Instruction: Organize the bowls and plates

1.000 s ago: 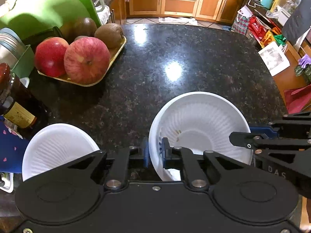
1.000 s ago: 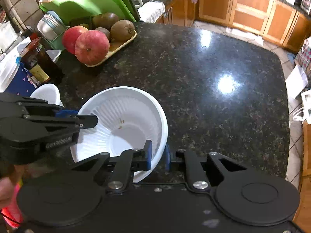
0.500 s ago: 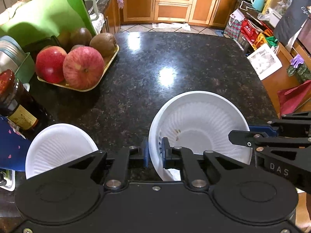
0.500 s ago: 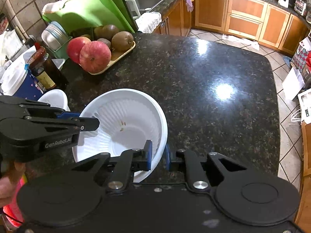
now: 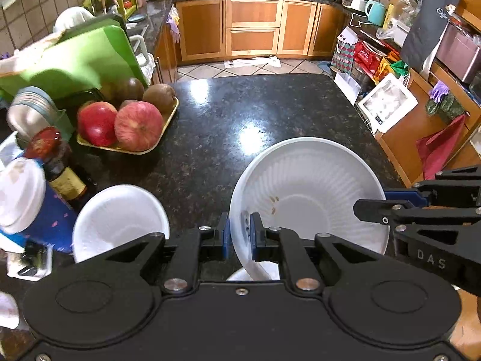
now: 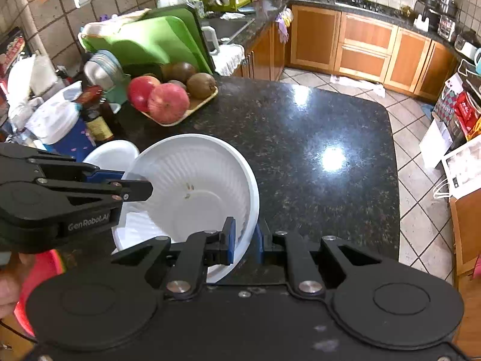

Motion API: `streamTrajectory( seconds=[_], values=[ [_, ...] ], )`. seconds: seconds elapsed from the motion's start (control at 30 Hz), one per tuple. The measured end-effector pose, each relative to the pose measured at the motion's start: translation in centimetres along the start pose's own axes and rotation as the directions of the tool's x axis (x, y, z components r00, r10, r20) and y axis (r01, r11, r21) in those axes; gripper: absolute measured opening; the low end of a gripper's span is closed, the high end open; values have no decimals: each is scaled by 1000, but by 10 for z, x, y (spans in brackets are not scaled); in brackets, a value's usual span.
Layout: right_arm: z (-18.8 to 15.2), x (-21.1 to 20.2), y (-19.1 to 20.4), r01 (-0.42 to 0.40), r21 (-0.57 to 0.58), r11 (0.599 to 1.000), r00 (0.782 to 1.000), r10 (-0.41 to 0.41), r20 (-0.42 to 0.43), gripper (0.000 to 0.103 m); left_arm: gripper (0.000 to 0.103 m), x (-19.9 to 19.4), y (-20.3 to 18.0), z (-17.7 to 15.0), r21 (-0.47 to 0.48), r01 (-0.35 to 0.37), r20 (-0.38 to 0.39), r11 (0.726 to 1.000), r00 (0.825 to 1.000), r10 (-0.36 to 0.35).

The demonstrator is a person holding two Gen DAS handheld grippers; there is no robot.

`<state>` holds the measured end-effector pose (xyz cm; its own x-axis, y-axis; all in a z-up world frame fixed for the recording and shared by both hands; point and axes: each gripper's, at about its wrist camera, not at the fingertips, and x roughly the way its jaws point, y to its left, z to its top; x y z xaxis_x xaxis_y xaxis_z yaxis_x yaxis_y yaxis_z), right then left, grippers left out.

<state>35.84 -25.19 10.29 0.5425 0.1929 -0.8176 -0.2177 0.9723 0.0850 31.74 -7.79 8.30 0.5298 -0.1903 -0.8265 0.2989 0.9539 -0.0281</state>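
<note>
Bowl [image 5: 309, 192], white and ribbed, hangs above the counter [image 5: 240, 114], its rim pinched between the closed pads of the left gripper [image 5: 239, 234] and right gripper [image 6: 243, 240] on opposite sides. It looks light and rigid, probably slippery; two-sided rim holds suit it.

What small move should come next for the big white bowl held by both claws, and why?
Probably carry the large ribbed bowl sideways over the smaller white bowl and lower it, if stacking is the aim. The left claw and right claw each pinch opposite rims, and the bowl appears raised off the dark counter.
</note>
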Motion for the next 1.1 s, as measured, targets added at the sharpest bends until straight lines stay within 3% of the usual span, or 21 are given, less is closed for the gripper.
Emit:
streamTrajectory(
  seconds=[0.37,1.1],
  values=[
    [-36,-31,34,-7,-47,999,1000,7,-5,16,17,-28,9,-41,-9,-10,-8,1000,1000,10],
    [-60,13,43,-21,-32,999,990,16,-141,16,18,10,19,-70,-34,16,-122,999,992,-20]
  ],
)
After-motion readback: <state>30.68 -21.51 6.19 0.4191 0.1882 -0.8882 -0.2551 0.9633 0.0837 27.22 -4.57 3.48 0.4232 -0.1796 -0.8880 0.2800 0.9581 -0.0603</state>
